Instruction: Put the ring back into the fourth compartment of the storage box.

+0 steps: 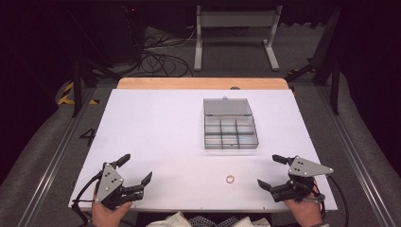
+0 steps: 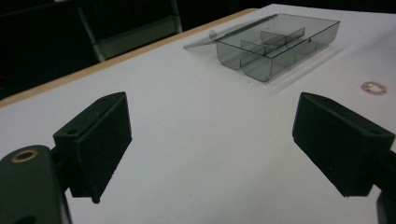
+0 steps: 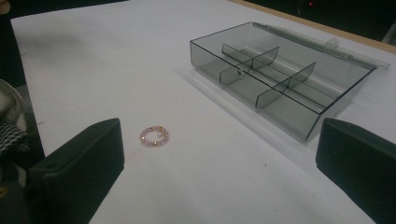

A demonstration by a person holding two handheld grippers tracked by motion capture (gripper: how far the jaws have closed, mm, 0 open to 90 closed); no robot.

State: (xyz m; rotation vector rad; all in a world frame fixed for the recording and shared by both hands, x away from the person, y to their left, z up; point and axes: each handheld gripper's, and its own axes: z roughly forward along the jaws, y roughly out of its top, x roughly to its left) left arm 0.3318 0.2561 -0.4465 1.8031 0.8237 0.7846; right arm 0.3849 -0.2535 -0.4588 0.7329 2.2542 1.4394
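A small pink beaded ring [image 1: 231, 178] lies flat on the white table [image 1: 156, 137], near the front edge and right of centre. Behind it stands a clear grey compartment box [image 1: 230, 131] with its lid folded back. My left gripper [image 1: 136, 168] rests open at the front left, nothing between its jaws. My right gripper [image 1: 271, 171] is open at the front right, a short way right of the ring. In the right gripper view the ring [image 3: 154, 135] lies just beyond the left jaw, and the box [image 3: 275, 74] lies farther off. The left gripper view has the box [image 2: 275, 44] far ahead and the ring [image 2: 374, 87] at the right.
A wooden strip [image 1: 203, 83] runs along the table's far edge. Beyond it stand a grey metal frame [image 1: 236, 33] and loose cables [image 1: 161, 59] on the floor. Metal rails [image 1: 52, 156] flank the table on both sides.
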